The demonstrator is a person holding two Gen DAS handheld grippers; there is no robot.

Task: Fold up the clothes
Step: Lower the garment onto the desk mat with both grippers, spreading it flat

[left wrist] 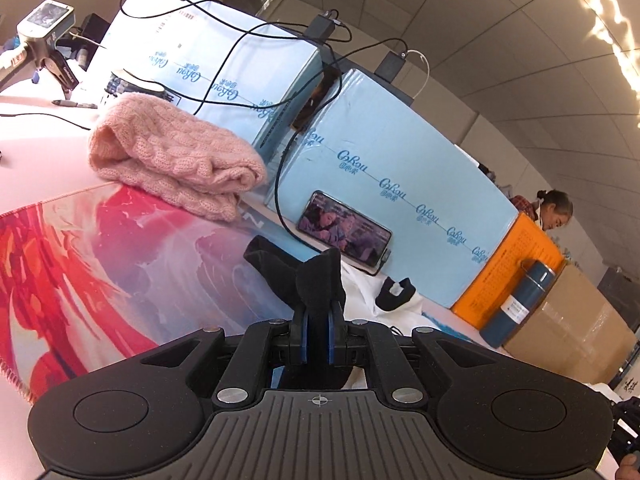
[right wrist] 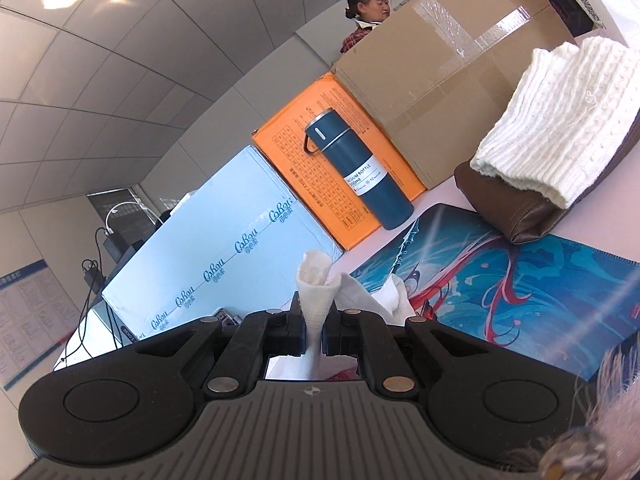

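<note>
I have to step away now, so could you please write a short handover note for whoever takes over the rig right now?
Left gripper: shut on black fabric, lifted above the printed mat.
Right gripper: shut on white fabric, likewise raised; the rest of the white garment trails onto the mat.
Done: pink knit sweater lies folded at the mat's far edge; white knit sweater sits folded on a brown pouch.
Left: lay the held garment flat and fold it.

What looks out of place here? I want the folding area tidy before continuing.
A phone leans against the blue box, screen playing, cable trailing over the mat. Nothing looks spilled or damaged.
</note>
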